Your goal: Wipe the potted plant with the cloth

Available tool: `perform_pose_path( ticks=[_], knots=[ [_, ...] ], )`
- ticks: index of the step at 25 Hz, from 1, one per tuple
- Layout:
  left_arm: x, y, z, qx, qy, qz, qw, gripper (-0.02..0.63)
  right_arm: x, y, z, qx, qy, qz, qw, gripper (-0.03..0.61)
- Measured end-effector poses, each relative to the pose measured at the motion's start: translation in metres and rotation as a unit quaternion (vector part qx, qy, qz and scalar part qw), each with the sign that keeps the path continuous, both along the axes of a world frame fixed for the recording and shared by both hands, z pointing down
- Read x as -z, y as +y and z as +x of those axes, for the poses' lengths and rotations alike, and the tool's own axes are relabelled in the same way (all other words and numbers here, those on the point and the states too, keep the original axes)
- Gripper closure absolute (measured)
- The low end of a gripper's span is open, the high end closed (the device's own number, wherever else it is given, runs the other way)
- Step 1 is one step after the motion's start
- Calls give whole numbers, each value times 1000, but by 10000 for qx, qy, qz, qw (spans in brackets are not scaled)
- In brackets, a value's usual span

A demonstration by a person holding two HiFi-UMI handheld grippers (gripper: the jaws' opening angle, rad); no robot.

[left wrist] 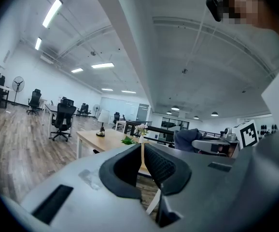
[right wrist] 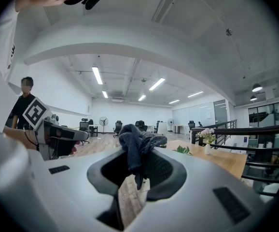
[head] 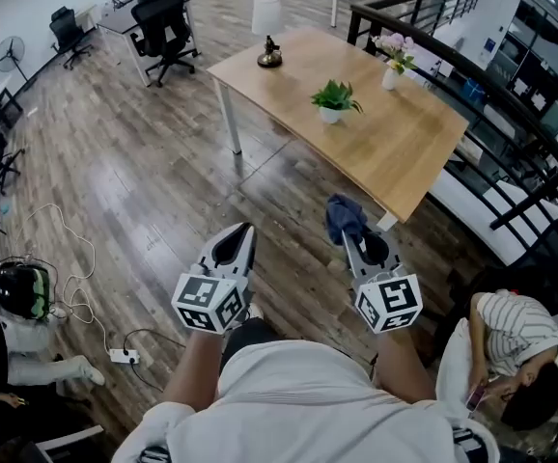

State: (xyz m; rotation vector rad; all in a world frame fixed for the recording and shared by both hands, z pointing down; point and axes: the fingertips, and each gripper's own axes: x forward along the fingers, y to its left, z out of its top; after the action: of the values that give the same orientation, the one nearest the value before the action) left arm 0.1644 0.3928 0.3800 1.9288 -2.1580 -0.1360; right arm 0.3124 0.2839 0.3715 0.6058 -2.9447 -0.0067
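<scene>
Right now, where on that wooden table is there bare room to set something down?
The widest bare stretch is the near end of the table, from the potted plant to the near corner. A smaller patch lies between the lamp and the plant. It is tightest between the plant and the flower vase.

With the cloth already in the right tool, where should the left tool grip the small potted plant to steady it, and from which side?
Probably the white pot, low on its wall, coming in level from the near edge of the table. The pot stands upright and the leaves spread over its rim, so coming from above would crush them. The left tool is shut.
</scene>
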Motion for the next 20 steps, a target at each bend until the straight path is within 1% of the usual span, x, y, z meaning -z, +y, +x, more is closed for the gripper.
perform_pose_path(
  ticks=[5,9,12,15,17,20],
  knots=[
    [0,-19,-48,-113,96,53,9999,584,-1,-16,-42,-125,146,-41,9998,446],
    [8,-28,-97,-139,67,181,9997,584,4,-26,-83,-230,222,-22,9995,446],
    [8,-29,-131,-155,75,199,9997,585,7,-34,-109,-373,223,-17,9991,446],
    [6,-35,-155,-206,92,176,9996,584,-2,-42,-129,-495,253,-205,9982,446],
    [6,-40,-168,-214,143,210,9994,584,-7,-47,-141,-492,328,-305,9978,446],
    [0,-49,-184,-189,237,172,9994,584,-5,-57,-155,-481,382,-299,9977,446]
  ],
)
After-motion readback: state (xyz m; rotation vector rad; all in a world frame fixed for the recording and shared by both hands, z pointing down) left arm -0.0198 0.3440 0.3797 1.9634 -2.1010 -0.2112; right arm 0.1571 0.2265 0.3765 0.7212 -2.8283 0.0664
